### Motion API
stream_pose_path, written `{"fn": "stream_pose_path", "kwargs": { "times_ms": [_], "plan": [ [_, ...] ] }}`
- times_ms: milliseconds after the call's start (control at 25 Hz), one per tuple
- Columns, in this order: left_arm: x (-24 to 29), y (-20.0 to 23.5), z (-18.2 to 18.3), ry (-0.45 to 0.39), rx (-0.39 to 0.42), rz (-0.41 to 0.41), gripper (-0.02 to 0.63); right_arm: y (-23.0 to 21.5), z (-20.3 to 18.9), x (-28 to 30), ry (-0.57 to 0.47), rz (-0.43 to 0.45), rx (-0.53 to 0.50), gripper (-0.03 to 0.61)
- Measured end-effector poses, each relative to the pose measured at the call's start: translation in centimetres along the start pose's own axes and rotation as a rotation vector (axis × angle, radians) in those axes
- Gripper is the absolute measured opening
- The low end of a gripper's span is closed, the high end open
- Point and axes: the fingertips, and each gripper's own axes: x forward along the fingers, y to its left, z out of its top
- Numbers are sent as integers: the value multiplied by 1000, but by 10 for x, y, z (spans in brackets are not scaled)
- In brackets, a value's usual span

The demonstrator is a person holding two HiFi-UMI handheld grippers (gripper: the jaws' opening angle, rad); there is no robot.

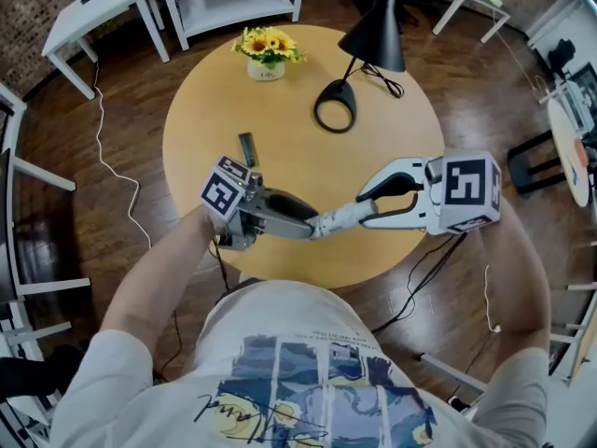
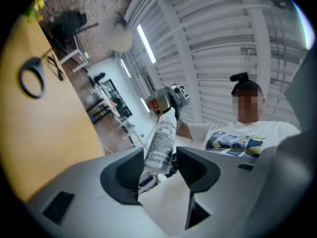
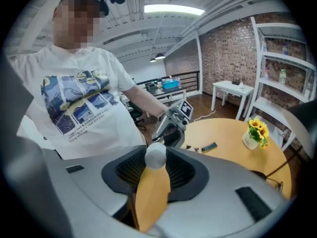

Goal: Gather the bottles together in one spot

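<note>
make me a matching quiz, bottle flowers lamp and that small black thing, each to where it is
1 bottle
2 sunflowers
3 lamp
4 small black object

A at the far edge of the table
B spanning from left gripper to right gripper
C ring base right of the sunflowers
D on the table just beyond the left gripper

Pairs: 1-B, 2-A, 3-C, 4-D

Glossy plastic bottle (image 2: 161, 143), smooth matt wooden table (image 1: 280, 129), polished wood floor (image 1: 131, 101), rough brick wall (image 3: 228, 48)
</note>
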Motion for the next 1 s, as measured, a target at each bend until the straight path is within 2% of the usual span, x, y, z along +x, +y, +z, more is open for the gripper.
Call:
{"fn": "stream_pose_path", "kwargs": {
  "times_ms": [160, 240, 320, 360, 440, 640, 880, 1000],
  "plan": [
    [-54, 51, 12, -134, 113, 459, 186, -58, -44, -1, 136, -165, 101, 143],
    [-82, 70, 3, -104, 171, 704, 183, -87, -72, 0, 220, -253, 155, 142],
    [-101, 78, -16, -14, 224, 885, 167, -110, -97, 0, 263, -316, 217, 143],
    [-106, 78, -25, 24, 235, 931, 167, -120, -106, -1, 273, -344, 246, 143],
    [-110, 73, -40, 60, 235, 969, 167, -142, -122, -4, 292, -405, 288, 143],
    [-132, 69, -67, 80, 218, 1083, 167, -194, -146, 1, 315, -510, 369, 143],
    [-168, 66, -87, 63, 170, 1252, 167, -234, -171, 18, 334, -561, 439, 143],
    [-179, 66, -95, 62, 136, 1288, 167, -246, -184, 32, 348, -563, 472, 143]
  ]
}}
